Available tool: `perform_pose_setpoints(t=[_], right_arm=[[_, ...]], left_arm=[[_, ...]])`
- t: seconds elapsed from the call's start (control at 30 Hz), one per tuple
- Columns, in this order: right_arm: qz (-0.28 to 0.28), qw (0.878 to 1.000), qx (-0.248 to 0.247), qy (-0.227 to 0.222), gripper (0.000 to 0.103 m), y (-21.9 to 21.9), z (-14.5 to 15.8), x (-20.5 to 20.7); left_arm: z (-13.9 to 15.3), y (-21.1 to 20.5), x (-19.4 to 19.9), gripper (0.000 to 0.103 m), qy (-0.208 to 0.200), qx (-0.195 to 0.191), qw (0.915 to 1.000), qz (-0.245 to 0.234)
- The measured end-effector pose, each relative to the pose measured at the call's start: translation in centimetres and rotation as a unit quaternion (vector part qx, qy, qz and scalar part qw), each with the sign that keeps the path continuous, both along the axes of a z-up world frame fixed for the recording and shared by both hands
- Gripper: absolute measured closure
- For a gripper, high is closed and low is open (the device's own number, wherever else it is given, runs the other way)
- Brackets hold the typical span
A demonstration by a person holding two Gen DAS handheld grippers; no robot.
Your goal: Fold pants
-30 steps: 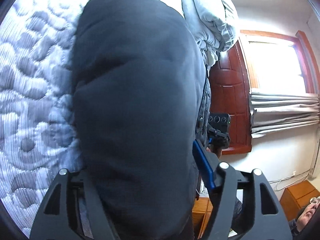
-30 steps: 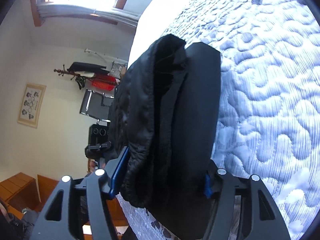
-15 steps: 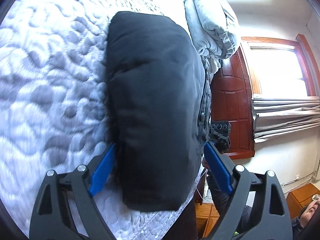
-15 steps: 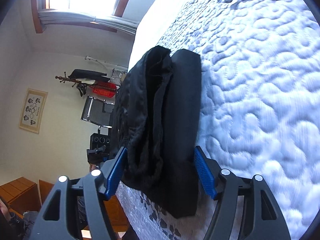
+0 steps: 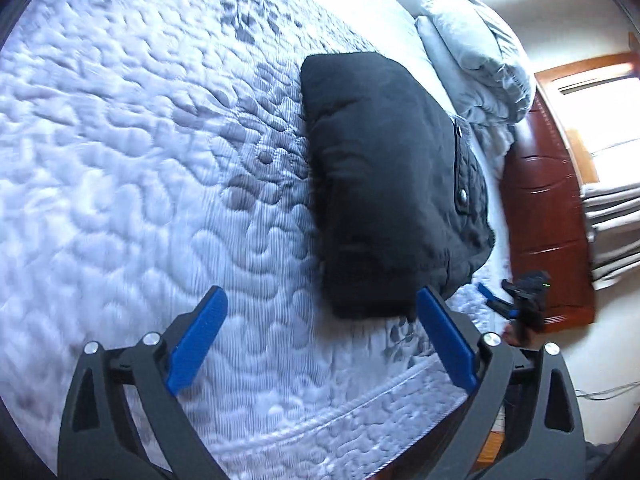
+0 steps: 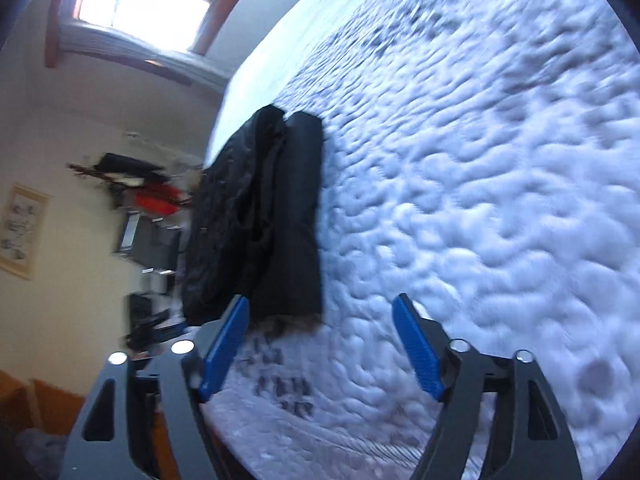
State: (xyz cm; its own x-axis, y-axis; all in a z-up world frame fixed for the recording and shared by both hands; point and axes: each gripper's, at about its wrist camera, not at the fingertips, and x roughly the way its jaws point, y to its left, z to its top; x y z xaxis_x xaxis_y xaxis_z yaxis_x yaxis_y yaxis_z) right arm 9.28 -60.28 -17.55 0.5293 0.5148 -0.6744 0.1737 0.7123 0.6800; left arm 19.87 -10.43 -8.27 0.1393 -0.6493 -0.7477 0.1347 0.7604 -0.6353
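**Folded pants on the bed, both claws let go**

The black pants (image 5: 384, 184) lay folded in a thick bundle on the white bumpy mattress (image 5: 140, 160), close to its near edge. The left gripper (image 5: 322, 322) was spread wide apart and held nothing. The pants sat just past its right blue finger, a bit off to that side. The right gripper (image 6: 322, 326) was also wide apart and empty, with the pants (image 6: 276, 220) just past its left finger. A gray pillow (image 5: 476, 56) lay beyond the pants. Lots of bare mattress stretched away on the far side of the pants.
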Motion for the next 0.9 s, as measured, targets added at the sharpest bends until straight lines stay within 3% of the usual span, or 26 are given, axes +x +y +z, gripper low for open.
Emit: perform_pose_setpoints(t=[0.1, 0.2, 0.27, 0.4, 0.47, 0.57, 0.8, 0.9], right_arm=[[-0.017, 0.997, -0.079, 0.003, 0.014, 2.1, 2.3, -1.1], [-0.041, 0.989, -0.139, -0.007, 0.004, 4.8, 4.6, -2.3], [-0.06, 0.983, -0.175, -0.008, 0.004, 6.7, 6.1, -2.9], [-0.092, 0.967, -0.236, 0.017, 0.004, 9.5, 8.0, -3.4], [-0.081, 0.961, -0.262, 0.028, 0.004, 11.3, 8.7, -3.5], [-0.084, 0.952, -0.292, 0.038, 0.004, 13.2, 9.7, -4.1], [-0.079, 0.956, -0.279, 0.037, 0.004, 16.2, 11.9, -6.3], [-0.094, 0.946, -0.306, 0.04, 0.004, 17.5, 13.4, -7.5]], left_arm=[[1.8, -0.7, -1.9, 0.003, -0.021, 0.041, 0.9989, 0.011], [3.7, -1.6, -4.0, 0.003, -0.061, 0.051, 0.9967, 0.01], [4.7, -2.4, -5.2, 0.003, -0.075, 0.056, 0.9956, 0.014], [6.8, -4.2, -7.4, 0.003, -0.111, 0.116, 0.987, 0.005], [7.9, -5.2, -8.5, 0.003, -0.132, 0.141, 0.9812, 0.0], [9.6, -6.6, -10.5, 0.003, -0.15, 0.16, 0.9755, -0.016], [13.4, -8.1, -14.7, 0.003, -0.199, 0.174, 0.9645, -0.012], [15.3, -8.5, -16.3, 0.003, -0.219, 0.187, 0.9577, -0.008]])
